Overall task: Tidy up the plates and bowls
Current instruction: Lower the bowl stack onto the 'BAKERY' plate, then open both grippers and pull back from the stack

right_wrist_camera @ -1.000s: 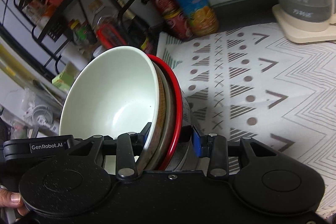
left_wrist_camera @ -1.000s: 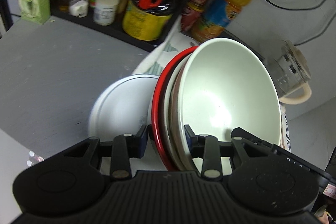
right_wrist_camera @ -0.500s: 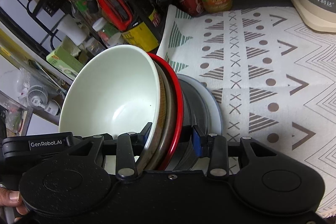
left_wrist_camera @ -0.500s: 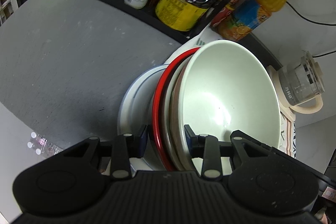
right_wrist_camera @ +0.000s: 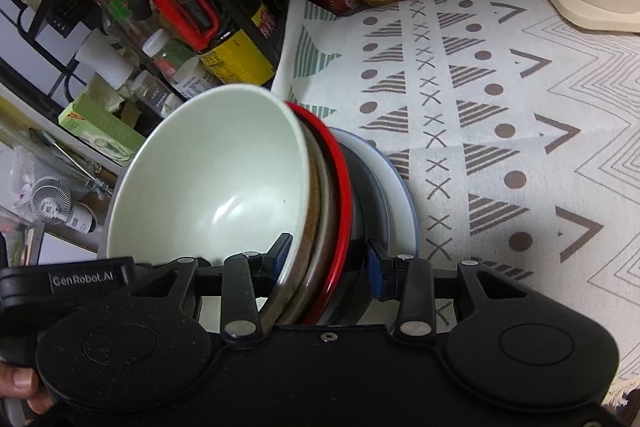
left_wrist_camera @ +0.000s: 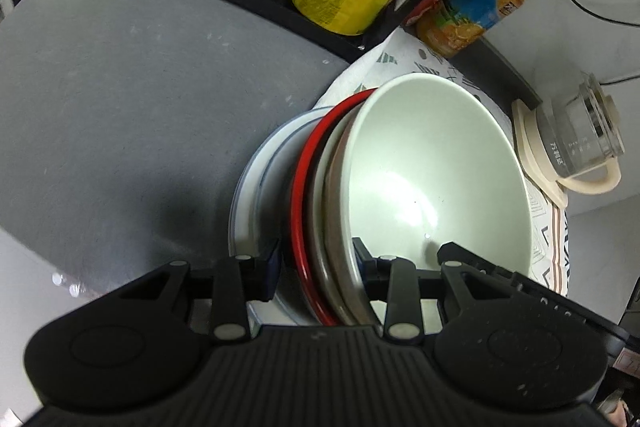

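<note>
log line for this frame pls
left gripper: shut on bowl stack | right gripper: shut on bowl stack | stack above white plate

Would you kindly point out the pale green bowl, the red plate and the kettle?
pale green bowl [left_wrist_camera: 432, 179], left wrist view, inner wall.
red plate [right_wrist_camera: 340, 187], right wrist view, rim.
kettle [left_wrist_camera: 580, 135], left wrist view, glass body.

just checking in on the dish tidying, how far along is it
Done: the pale green bowl is nested in the tan and red-rimmed bowls.

In hand: the left claw and right claw each clamp that stack's rim, tilted above the white plate at the edge of the patterned mat.

Left: setting the stack down on the plate and letting go.
</note>
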The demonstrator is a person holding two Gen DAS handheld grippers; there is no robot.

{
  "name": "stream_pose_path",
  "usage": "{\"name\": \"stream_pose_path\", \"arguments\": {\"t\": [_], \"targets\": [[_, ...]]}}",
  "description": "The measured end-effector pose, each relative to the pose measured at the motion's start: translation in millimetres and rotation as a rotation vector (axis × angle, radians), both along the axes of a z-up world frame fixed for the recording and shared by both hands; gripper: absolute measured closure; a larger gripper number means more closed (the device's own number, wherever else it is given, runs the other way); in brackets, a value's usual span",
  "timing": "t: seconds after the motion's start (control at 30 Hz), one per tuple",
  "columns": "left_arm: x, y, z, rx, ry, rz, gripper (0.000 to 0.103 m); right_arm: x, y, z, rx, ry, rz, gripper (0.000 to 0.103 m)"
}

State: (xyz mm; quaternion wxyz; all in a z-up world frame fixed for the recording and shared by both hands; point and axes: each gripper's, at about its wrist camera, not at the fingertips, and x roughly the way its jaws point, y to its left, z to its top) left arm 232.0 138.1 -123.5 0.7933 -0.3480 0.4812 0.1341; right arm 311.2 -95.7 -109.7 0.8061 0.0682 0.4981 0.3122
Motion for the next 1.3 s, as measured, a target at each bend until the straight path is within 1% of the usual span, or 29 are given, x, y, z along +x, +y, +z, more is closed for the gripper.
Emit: {"name": "stream_pose_path", "arguments": {"t": [0.07,0.37,0.43,0.5,0.53,0.57,0.6,0.67,0.73,0.77,0.8,0.87,0.9,1.03,1.1,1.2,1.3], "targets": [[3.0,2.8,-0.2,-0.003,-0.006,-0.011,0.069,-0.4,2.6,0.7,-0.014,-0.008,0.003,0.064],[12.8,19.7,-3.2,-0.077,-0.009,-0.089,0.063,-4.2,4.9,1.6,-0.020,0.004,-0.045,0.058],[14.7,23.3,-1.5,-0.083,-0.018,-0.108,0.056,-6.2,4.7,5.3,-0.012,0.000,-0.065,0.053],[14.7,25.9,4.0,-0.065,-0.032,-0.122,0.038,-9.1,4.5,11.4,-0.005,-0.016,-0.083,0.048],[14.5,27.4,6.5,-0.060,-0.041,-0.125,0.034,-10.4,5.0,14.3,-0.011,-0.028,-0.089,0.046],[14.9,28.7,8.6,-0.063,-0.054,-0.127,0.027,-11.8,5.0,16.8,-0.020,-0.038,-0.098,0.043],[15.2,30.4,9.9,-0.068,-0.068,-0.129,0.024,-13.1,4.4,19.1,-0.026,-0.043,-0.109,0.041],[17.6,31.7,12.0,-0.066,-0.081,-0.138,0.024,-16.5,1.4,23.5,-0.026,-0.048,-0.123,0.039],[20.2,31.4,14.5,-0.052,-0.079,-0.146,0.022,-21.1,-1.9,28.0,-0.030,-0.061,-0.135,0.032],[21.1,30.9,16.5,-0.043,-0.075,-0.149,0.021,-23.8,-4.1,30.4,-0.031,-0.070,-0.144,0.025],[21.5,31.3,19.1,-0.035,-0.074,-0.153,0.020,-26.6,-7.3,32.7,-0.028,-0.079,-0.154,0.021],[20.4,30.8,25.5,-0.013,-0.078,-0.157,0.016,-31.3,-13.5,35.5,-0.025,-0.086,-0.167,0.020],[19.1,30.6,29.3,0.002,-0.080,-0.154,0.015,-33.5,-16.1,36.4,-0.027,-0.088,-0.175,0.017],[10.1,30.0,42.6,0.042,-0.076,-0.141,0.014,-47.5,-29.6,44.7,-0.017,-0.121,-0.204,0.014],[3.7,27.3,50.6,0.062,-0.091,-0.135,0.014,-57.2,-37.3,50.9,-0.002,-0.146,-0.211,0.009],[-5.3,16.5,60.2,0.108,-0.109,-0.139,0.014,-73.8,-50.4,59.1,0.003,-0.189,-0.224,0.006],[-16.5,0.9,69.1,0.139,-0.119,-0.144,0.014,-91.8,-65.1,66.8,-0.014,-0.223,-0.244,0.006]]}}
